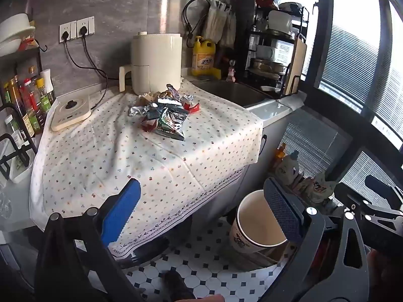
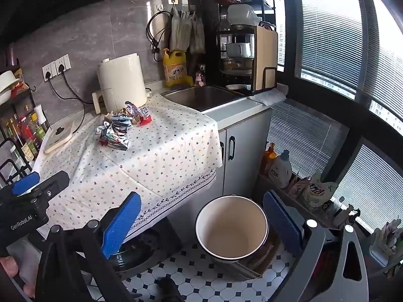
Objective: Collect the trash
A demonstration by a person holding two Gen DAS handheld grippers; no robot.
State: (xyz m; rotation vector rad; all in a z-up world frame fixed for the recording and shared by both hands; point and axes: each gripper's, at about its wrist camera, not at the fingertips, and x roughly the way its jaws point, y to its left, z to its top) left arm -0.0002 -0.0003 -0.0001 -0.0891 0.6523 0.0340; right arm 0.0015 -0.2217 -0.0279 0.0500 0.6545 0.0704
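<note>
Both the left gripper (image 1: 201, 216) and right gripper (image 2: 201, 224) have their jaws wide apart, holding nothing. The wrappers (image 1: 163, 110) sit piled at the far side of the bench (image 1: 105, 156), with the bin (image 2: 231, 229) on the floor near right. I'd pinch one wrapper off the pile's near edge, not the whole heap.

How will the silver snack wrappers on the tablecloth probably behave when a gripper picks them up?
The wrappers look like thin crinkled foil, so probably light and floppy. They lie in a loose heap, so neighbours may shift or slide. The shiny film could slip between the pads.

wrappers (image 1: 165, 112): silver, red, green foil
tablecloth (image 1: 126, 151): white, small floral dots
bin (image 2: 231, 229): cream inside, dark rim
fingers (image 1: 121, 214): blue pads
floor (image 2: 201, 276): white tiles, dark diamonds
</note>
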